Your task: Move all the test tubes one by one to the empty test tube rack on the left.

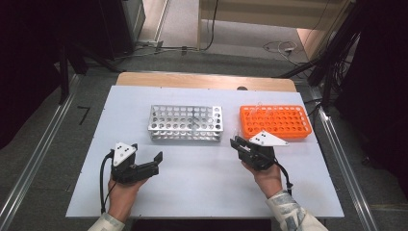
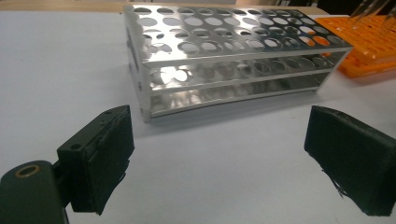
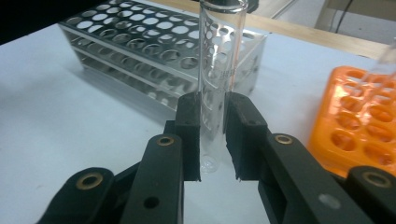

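Right tongs (image 3: 212, 140): clamped on a clear glass test tube (image 3: 217, 70), the two black pads pressing its lower part from either side; in the high view these tongs (image 1: 236, 143) sit in the person's right hand (image 1: 267, 178), low on the right of the bench.
Test tube: upright between the pads in the right gripper view, its rounded bottom showing just below them and its open top reaching the upper edge of that view; it hangs above the bench surface, between the two racks. In the high view it is too faint to make out with certainty.
Left tongs (image 2: 219, 163): wide apart, with nothing between the pads but bare bench; in the high view they (image 1: 156, 161) lie in the left hand (image 1: 122, 190), low on the left, pointing towards the right.
Metal rack (image 1: 185, 122): a silver, three-tiered rack with rows of round holes, standing in the middle of the bench; in the left gripper view it (image 2: 233, 56) stands ahead of the open pads, well apart from them. Its holes look empty as far as can be told.
Orange rack (image 1: 275, 121): a plastic rack of round holes, standing to the right of the metal one with a gap between them; the right tongs are just in front of its near left corner. Clear tubes seem to stand at its far side (image 2: 373, 11), blurred.
Bench (image 1: 202, 187): a pale, whitish sheet over a wooden top.
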The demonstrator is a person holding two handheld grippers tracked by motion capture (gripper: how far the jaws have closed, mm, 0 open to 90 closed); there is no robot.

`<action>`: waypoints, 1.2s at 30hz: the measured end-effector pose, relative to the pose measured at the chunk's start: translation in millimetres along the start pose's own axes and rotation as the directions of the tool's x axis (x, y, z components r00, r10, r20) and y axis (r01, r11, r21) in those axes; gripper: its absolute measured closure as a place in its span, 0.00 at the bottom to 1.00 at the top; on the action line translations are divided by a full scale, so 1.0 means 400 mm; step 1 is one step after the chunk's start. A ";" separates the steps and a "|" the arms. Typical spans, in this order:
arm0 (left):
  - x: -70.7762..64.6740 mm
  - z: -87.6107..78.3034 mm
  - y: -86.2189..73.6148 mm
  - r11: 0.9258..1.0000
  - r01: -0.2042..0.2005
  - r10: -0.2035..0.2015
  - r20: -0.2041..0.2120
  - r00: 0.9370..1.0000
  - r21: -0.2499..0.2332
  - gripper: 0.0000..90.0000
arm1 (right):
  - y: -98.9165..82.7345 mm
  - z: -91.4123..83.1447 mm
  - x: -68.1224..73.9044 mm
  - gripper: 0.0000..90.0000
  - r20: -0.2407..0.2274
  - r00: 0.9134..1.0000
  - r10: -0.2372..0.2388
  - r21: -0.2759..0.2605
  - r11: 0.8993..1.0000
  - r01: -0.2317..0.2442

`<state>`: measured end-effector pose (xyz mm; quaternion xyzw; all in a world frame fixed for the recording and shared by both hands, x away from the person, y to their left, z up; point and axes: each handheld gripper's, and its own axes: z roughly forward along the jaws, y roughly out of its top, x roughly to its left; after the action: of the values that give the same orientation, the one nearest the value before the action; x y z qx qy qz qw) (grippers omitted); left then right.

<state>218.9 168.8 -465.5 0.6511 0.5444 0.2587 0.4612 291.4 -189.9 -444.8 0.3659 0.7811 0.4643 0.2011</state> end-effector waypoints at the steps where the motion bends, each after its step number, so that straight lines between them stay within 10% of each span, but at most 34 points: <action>1: -0.005 0.004 0.001 1.000 -0.006 0.006 0.006 1.000 0.002 0.09 | 0.000 0.004 0.006 0.82 -0.006 1.000 -0.006 0.002 1.000 0.006; 36: -0.131 0.054 0.053 0.996 -0.080 0.085 0.123 0.989 -0.046 0.19 | -0.003 0.109 0.132 0.82 -0.130 0.988 -0.088 0.062 0.993 0.096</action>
<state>232.7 112.6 -447.7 0.6783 0.4817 0.2473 0.4967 284.9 -125.0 -465.9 0.3058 0.8238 0.4499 0.1596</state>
